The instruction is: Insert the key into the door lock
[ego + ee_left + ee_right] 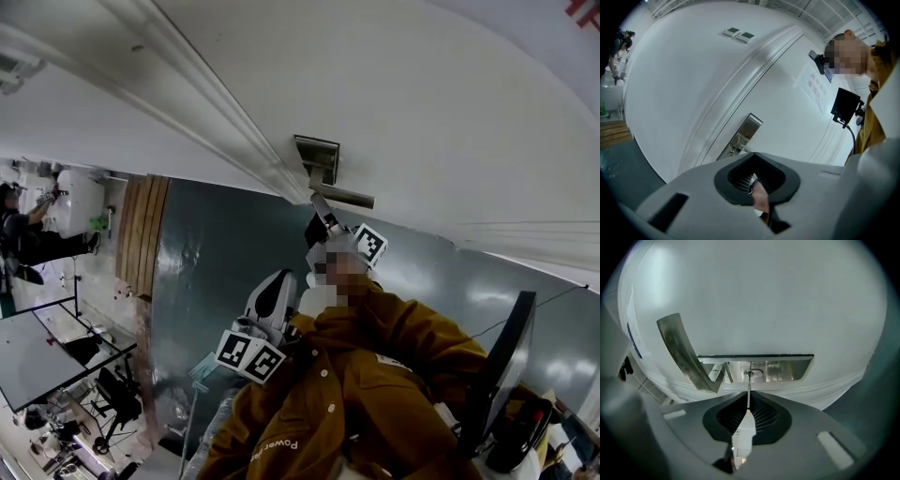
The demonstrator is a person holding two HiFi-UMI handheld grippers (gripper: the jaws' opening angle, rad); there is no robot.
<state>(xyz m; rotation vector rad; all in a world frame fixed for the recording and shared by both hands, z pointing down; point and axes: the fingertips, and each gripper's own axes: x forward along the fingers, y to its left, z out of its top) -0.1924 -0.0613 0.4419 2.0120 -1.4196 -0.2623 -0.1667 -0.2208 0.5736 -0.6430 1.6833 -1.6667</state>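
Nearest is the person's brown jacket, low in the head view. Far left, well apart from the work, a second person stands at a white unit, with a table on the near side.

Left of centre, the left gripper sits just beside the jacket and apart from the door. Its own view shows the jaws drawn together. A small pale sliver shows in the gap and cannot be identified. Condition: clenched, with no task item seen in the grip.

To its right, the right gripper is up at the door, with its tip just beside the handle and near the lock plate. In its own view the jaws are clamped on the white head of the key. The thin metal blade runs straight out from the jaws to the keyhole at the middle of the plate. The blade tip meets the keyhole; how deep it sits cannot be told. In that view the handle lies left of the keyhole, tilted.

Far right, a dark panel stands near the person.
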